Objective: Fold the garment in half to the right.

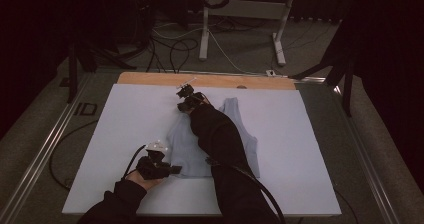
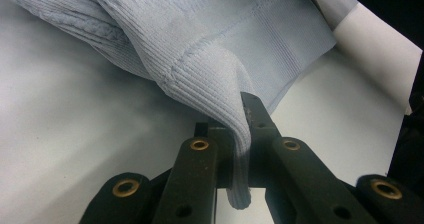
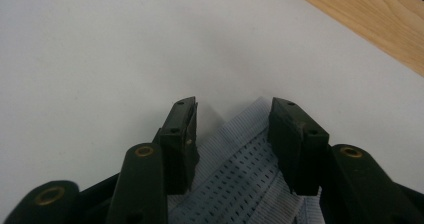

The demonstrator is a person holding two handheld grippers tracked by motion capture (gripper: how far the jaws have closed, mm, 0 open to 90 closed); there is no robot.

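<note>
Pale blue vest (image 1: 235, 134) lay flat on the white sheet (image 1: 125, 119), near its middle, partly under a dark sleeve (image 1: 220, 139). Left gripper (image 1: 172, 170) clamped tight on a bunched fold at the near hem corner (image 2: 220, 84). Right gripper (image 3: 232, 116) set at the far shoulder strap (image 3: 245, 149), jaws apart, strap between them, not pinched. Wooden table edge (image 3: 365, 19) beyond.

white sheet (image 1: 125, 134) covers table | wooden edge (image 1: 150, 78) at far side | floor cables (image 1: 175, 46) (tangled)
</note>
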